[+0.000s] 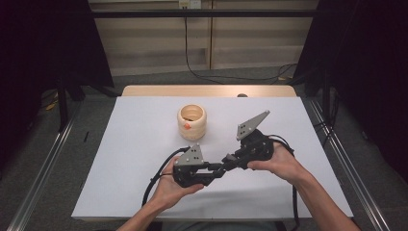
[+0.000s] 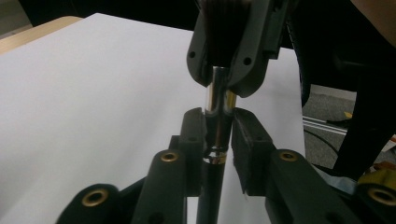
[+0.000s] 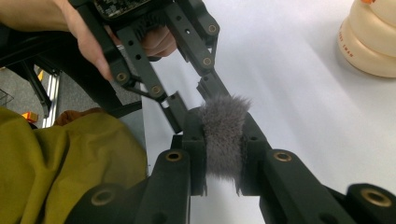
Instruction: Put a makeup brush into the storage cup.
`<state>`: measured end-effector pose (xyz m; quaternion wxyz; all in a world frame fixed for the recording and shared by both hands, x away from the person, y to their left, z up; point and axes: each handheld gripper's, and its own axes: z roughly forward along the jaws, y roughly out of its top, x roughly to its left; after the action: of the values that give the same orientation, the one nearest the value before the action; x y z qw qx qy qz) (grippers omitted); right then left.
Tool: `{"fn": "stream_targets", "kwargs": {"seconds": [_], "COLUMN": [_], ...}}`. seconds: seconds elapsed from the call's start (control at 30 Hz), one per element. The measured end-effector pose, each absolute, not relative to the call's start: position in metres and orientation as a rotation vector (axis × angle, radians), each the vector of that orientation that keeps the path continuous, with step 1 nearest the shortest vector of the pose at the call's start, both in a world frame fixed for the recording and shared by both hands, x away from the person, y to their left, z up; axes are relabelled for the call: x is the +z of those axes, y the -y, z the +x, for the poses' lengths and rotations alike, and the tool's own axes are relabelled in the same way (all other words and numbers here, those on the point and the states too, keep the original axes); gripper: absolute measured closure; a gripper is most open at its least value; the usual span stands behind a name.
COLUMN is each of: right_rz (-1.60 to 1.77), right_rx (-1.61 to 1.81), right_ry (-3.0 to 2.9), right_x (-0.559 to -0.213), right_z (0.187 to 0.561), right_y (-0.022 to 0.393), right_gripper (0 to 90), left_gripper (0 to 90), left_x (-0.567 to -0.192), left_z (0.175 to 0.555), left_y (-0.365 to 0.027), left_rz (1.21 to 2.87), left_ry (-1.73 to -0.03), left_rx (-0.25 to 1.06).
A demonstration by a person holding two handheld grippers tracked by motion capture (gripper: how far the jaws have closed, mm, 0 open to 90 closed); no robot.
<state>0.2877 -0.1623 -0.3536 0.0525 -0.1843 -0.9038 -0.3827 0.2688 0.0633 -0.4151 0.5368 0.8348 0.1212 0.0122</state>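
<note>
A brush with a dark handle, a shiny metal collar (image 2: 215,98) and a grey fluffy head (image 3: 224,135) is held between both grippers above the near middle of the white table (image 1: 134,168). My left gripper (image 1: 217,168) (image 2: 218,126) is shut on the handle just below the collar. From the right, my right gripper (image 1: 229,160) (image 3: 224,126) meets it, shut on the fluffy head. In the left gripper view the right gripper (image 2: 224,79) closes over the top of the collar. The two sets of jaws nearly touch tip to tip.
A cream ribbed cup (image 1: 192,121) (image 3: 369,42) with an orange mark stands upright behind the grippers, near the table's middle. Metal rails run along both sides of the table. Black cables trail off the front edge. Olive-yellow clothing (image 3: 70,163) lies below the right gripper.
</note>
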Motion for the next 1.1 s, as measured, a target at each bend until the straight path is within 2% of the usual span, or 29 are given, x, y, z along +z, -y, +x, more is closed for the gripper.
{"fn": "stream_targets", "kwargs": {"seconds": [0.47,0.83,1.1], "right_rz": [-0.570,-0.571,-0.582], "right_rx": [-1.221,-1.295,-1.336], "right_ry": [2.716,2.685,2.660], "right_x": [-0.3573,-0.3572,-0.3578], "right_z": [0.2888,0.2878,0.2878], "right_y": [0.1640,0.1662,0.1656], "right_gripper": [76.8,66.3,52.6], "left_gripper": [78.2,78.2,78.2], "left_x": [-0.4147,-0.4128,-0.4115], "left_z": [0.2695,0.2689,0.2687], "left_y": [-0.0636,-0.0674,-0.0691], "left_rz": [1.993,1.976,1.957], "left_ry": [-0.282,-0.289,-0.308], "left_rx": [0.025,0.023,0.018]}}
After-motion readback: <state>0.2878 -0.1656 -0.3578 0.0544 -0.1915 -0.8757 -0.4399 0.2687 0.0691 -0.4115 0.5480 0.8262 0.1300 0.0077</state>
